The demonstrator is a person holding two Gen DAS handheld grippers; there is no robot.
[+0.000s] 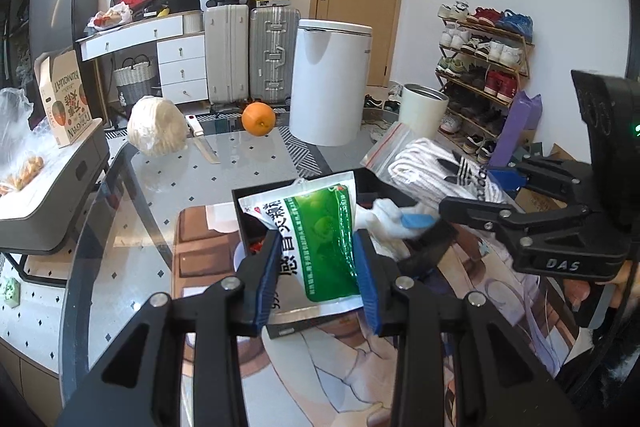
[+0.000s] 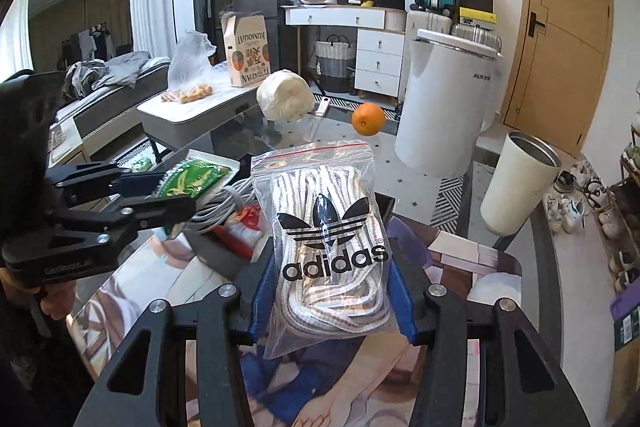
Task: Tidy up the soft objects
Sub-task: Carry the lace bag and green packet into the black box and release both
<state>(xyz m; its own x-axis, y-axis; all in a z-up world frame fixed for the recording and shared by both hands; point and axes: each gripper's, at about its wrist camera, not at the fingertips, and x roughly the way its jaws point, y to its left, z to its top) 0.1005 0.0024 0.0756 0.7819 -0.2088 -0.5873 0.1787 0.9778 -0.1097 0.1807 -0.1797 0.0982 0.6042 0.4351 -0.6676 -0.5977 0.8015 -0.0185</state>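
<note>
Left wrist view: the left tongs (image 1: 318, 263) are clamped on a green-and-white sachet (image 1: 316, 239), blue pads pressing its two sides, the packet lifted over a black tray (image 1: 256, 195).
Right wrist view: the right tongs (image 2: 330, 291) are clamped on a clear zip bag of white striped socks (image 2: 328, 239) with a black adidas logo, the bag upright between the pads.
Sachet from the right: it shows at the left, flat in the left tongs (image 2: 176, 189), above a grey cable bundle (image 2: 224, 201) and a red-and-white packet (image 2: 244, 227).
Sock bag from the left: the bag (image 1: 424, 163) sits at the right, held by the right tongs (image 1: 460, 199), near the sachet and apart from it.
Bench: a glass-topped bench (image 1: 240, 163) carries a printed mat (image 1: 320, 367), a pale cabbage (image 1: 158, 127), a knife (image 1: 202, 141) and an orange (image 1: 259, 119) at the far side.
Cup: a cream tumbler (image 2: 520, 183) stands right of the sock bag.
Hand: fingers (image 2: 56, 301) grip the left tool's handle.
</note>
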